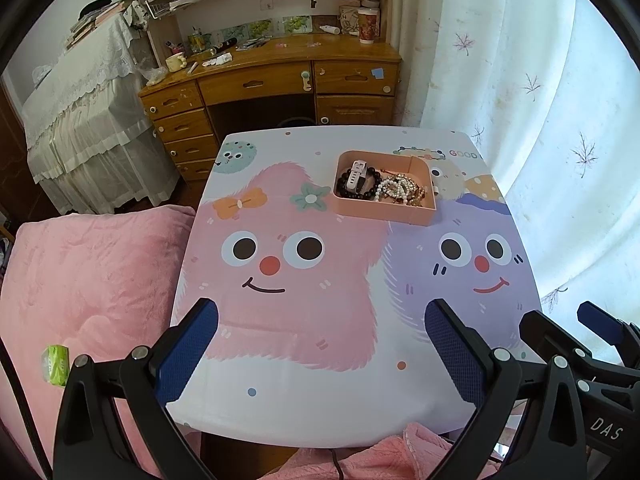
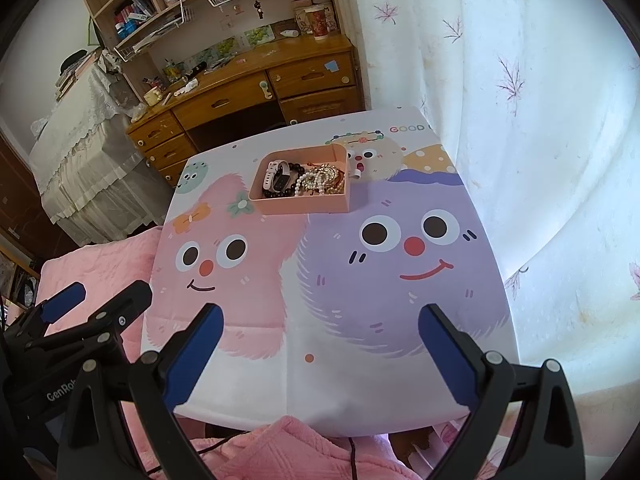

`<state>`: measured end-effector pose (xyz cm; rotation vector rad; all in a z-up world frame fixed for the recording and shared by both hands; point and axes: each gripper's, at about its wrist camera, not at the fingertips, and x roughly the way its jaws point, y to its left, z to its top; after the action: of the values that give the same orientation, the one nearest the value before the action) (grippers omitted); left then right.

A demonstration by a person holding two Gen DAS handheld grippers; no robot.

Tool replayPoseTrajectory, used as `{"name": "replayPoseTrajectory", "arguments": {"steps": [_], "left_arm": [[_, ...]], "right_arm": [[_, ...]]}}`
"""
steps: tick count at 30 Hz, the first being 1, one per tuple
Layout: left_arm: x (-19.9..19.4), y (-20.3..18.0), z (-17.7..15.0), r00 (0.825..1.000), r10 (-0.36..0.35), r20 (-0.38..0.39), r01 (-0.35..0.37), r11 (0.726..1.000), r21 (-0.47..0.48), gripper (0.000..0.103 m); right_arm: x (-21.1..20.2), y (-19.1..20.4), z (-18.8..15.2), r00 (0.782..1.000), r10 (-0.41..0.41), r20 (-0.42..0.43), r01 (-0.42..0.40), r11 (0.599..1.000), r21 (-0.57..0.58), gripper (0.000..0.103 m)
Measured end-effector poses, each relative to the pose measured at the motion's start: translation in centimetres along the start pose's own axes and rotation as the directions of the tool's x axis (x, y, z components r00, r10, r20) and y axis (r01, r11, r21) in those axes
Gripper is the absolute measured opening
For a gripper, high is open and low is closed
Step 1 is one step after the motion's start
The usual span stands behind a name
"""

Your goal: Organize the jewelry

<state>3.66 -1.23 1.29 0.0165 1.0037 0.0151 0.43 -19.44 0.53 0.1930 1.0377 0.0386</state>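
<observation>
A peach-pink tray (image 1: 400, 212) (image 2: 304, 206) stands at the far right part of the small cartoon-print table (image 1: 320, 400) (image 2: 360, 392). Inside lie a white watch (image 1: 354, 176) (image 2: 278, 180), a black bead bracelet (image 1: 344, 190) (image 2: 290, 190), a pearl bracelet (image 1: 390, 190) (image 2: 316, 180) and gold chains (image 1: 414, 194) (image 2: 330, 174). My left gripper (image 1: 322, 312) hovers open over the table's near edge, nothing between its fingers. My right gripper (image 2: 320, 316) is open beside it, also holding nothing. Each gripper shows at the edge of the other's view. A small white piece (image 2: 357, 173) lies just right of the tray.
A pink quilt (image 1: 88, 272) covers the bed to the left and below the table. A wooden desk (image 1: 276, 80) with drawers and cluttered shelves stands behind it. White leaf-print curtains (image 1: 540, 100) hang along the right. A green packet (image 1: 56, 364) lies on the quilt.
</observation>
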Motion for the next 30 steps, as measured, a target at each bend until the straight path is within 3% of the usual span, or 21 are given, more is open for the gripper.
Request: {"name": "replayPoseTrajectory", "arguments": {"steps": [30], "left_arm": [[0.00, 0.04, 0.39, 1.000, 0.011, 0.003, -0.011, 1.000, -0.005, 0.102]], "right_arm": [[0.39, -0.06, 0.28, 1.000, -0.004, -0.011, 0.004, 1.000, -0.001, 0.099]]}}
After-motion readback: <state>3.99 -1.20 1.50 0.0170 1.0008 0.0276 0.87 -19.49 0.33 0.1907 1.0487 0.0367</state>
